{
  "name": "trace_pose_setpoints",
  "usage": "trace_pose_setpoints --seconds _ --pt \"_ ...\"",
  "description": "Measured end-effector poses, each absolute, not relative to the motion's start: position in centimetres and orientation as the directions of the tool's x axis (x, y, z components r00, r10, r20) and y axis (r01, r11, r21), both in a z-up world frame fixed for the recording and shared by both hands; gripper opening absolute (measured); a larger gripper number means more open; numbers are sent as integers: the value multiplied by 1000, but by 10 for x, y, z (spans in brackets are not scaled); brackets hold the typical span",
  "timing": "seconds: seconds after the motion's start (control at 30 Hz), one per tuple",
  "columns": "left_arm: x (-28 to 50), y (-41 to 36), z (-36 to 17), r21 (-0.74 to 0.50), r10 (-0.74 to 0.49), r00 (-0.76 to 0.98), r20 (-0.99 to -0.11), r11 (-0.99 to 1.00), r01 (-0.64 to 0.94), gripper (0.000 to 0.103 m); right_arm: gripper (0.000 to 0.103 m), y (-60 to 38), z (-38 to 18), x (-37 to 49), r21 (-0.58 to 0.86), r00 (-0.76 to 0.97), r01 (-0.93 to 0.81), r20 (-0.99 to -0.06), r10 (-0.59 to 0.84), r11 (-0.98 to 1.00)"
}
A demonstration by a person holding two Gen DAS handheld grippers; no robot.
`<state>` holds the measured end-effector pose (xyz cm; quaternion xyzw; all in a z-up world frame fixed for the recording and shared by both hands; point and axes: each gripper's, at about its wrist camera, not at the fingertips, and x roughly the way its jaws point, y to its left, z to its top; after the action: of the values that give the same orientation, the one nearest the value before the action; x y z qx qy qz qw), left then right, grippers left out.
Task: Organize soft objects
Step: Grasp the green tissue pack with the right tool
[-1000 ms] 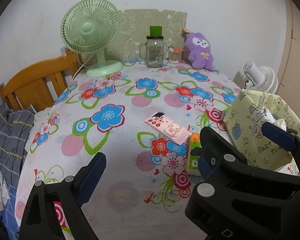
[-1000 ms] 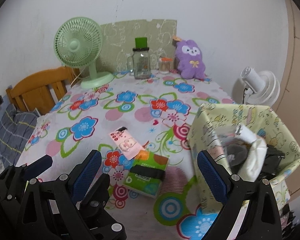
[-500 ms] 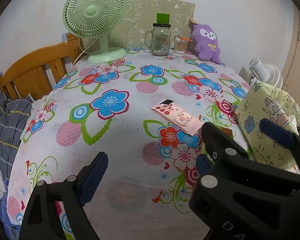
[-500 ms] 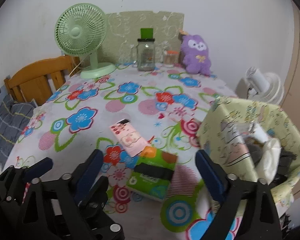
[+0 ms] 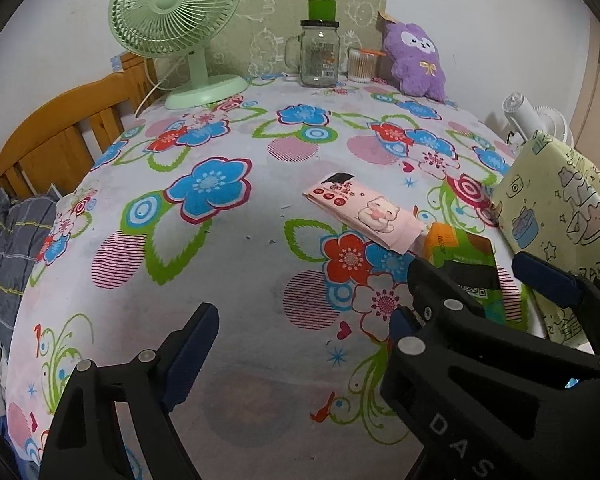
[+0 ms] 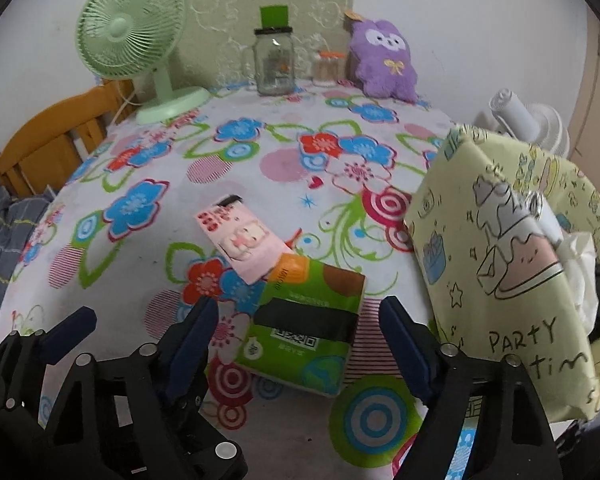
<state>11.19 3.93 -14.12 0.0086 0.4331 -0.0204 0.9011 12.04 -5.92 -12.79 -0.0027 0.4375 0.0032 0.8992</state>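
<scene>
A green tissue pack [image 6: 306,326] lies on the flowered tablecloth [image 6: 260,160]. A pink tissue pack [image 6: 242,242] lies beside it, its corner resting on the green one. My right gripper [image 6: 294,340] is open and empty, its fingers on either side of the green pack, just above it. My left gripper [image 5: 300,344] is open and empty over bare cloth, left of the packs. It sees the pink pack [image 5: 362,210] and green pack [image 5: 466,268]. A yellow fabric bin [image 6: 512,264] with soft things inside stands to the right. A purple plush [image 6: 384,62] sits at the back.
At the back stand a green fan [image 6: 132,44], a glass jar [image 6: 274,64] and a small swab container [image 6: 326,68]. A wooden chair [image 5: 56,136] stands to the left. A white fan [image 6: 528,120] is behind the bin.
Both grippers have moved forward and lower toward the table. The right gripper now straddles the green pack. Both stay open.
</scene>
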Motion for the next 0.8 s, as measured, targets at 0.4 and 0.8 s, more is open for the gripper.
trace_pose_setpoints --seconds 0.4,0.8 --pt "122 35 -149 -10 -45 597 -801 998 62 87 53 -63 -140 132 2 574 -17 -819 12 1000" --pt "136 35 -135 -49 -78 625 -777 997 63 87 51 -65 -118 144 -22 621 -17 -784 -7 1000"
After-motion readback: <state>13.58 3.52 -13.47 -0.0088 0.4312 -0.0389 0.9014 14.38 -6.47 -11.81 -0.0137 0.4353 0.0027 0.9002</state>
